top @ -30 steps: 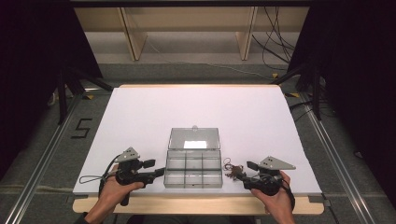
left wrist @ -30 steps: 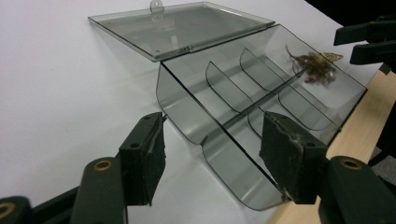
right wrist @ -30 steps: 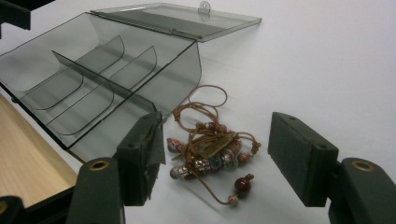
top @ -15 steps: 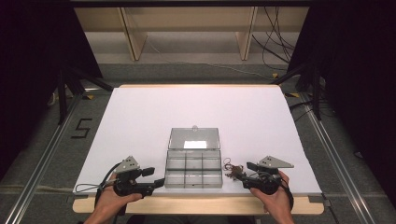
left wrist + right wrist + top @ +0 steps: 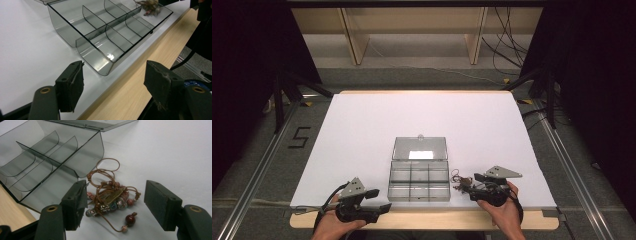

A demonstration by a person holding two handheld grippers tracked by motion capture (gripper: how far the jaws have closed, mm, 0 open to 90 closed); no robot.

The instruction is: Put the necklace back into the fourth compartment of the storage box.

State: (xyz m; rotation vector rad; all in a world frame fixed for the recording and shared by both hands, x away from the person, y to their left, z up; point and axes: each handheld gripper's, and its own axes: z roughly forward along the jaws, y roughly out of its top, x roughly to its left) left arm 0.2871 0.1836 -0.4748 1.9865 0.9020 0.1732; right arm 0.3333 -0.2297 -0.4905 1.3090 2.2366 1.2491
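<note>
Left gripper (image 5: 379, 200) withdrew, opening; bracelet (image 5: 110, 198) tangled, indistinct.

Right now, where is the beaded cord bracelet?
The beaded cord bracelet lies on the white table, just outside the clear compartment box's right wall, between the right gripper's open jaws.

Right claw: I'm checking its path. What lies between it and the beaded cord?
Nothing: in the right gripper view the beaded cord lies between the open right claw jaws.

Smoky grey box (image 5: 419, 179); brown cord bracelet (image 5: 110, 195), red beads.
</note>
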